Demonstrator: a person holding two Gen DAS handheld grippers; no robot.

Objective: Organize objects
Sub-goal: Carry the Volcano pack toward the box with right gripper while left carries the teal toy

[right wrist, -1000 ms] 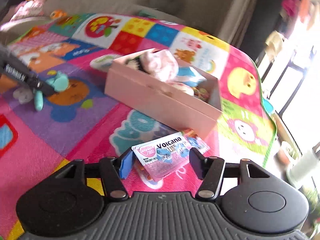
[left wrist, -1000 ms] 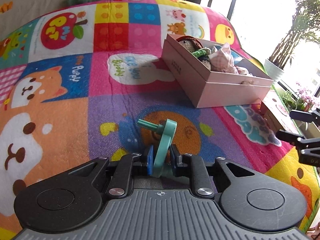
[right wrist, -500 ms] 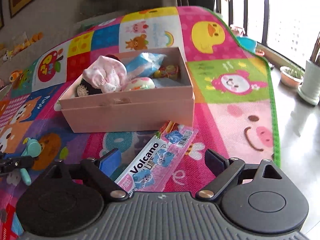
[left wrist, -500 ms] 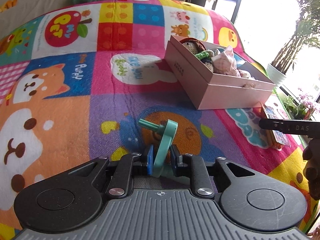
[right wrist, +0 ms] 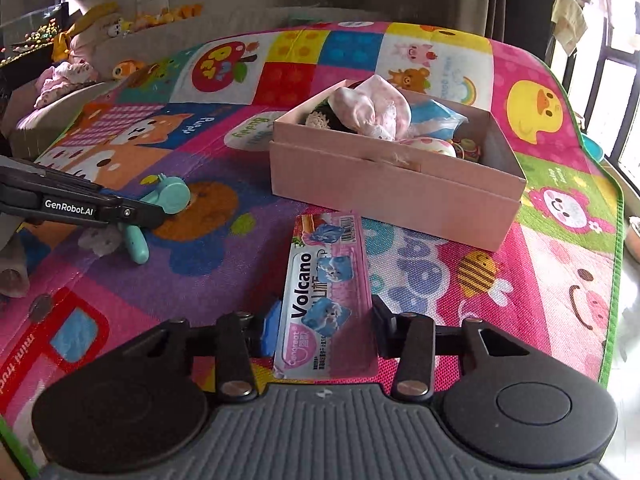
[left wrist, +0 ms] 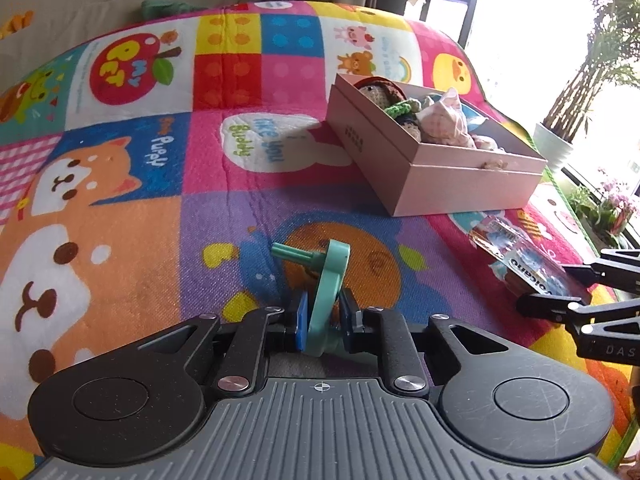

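A bright patchwork play mat [right wrist: 224, 264] printed with cartoon animals covers the floor of a living room, with windows and potted plants along one side.

Nearest in the right wrist view, the right gripper [right wrist: 322, 330] has its jaws spread wide on either side of a flat pink plastic snack packet printed "Volcano" [right wrist: 326, 292], which lies on the mat running toward 12 o'clock; the blue pads sit just beside its long edges and do not seem to be pressing it. The packet looks light, thin, soft and slippery, so it may buckle or slide. A hold across its width near the close end, where it already sits between the pads, should serve best.

Nearest in the left wrist view, the left gripper [left wrist: 323, 322] has its jaws closed on a mint-green hard plastic toy with a disc and a short peg [left wrist: 326, 284], gripped by the disc's flat faces with the peg pointing to 10 o'clock. It looks stiff and light, and the clamp seems secure.

Farther out, at 1 o'clock from both grippers, stands an open pale pink cardboard box [right wrist: 384, 192], already holding a pink-and-white cloth bundle [right wrist: 376, 110], crocheted pieces and other small items. It is the likely destination for both things, with free space at its window end.
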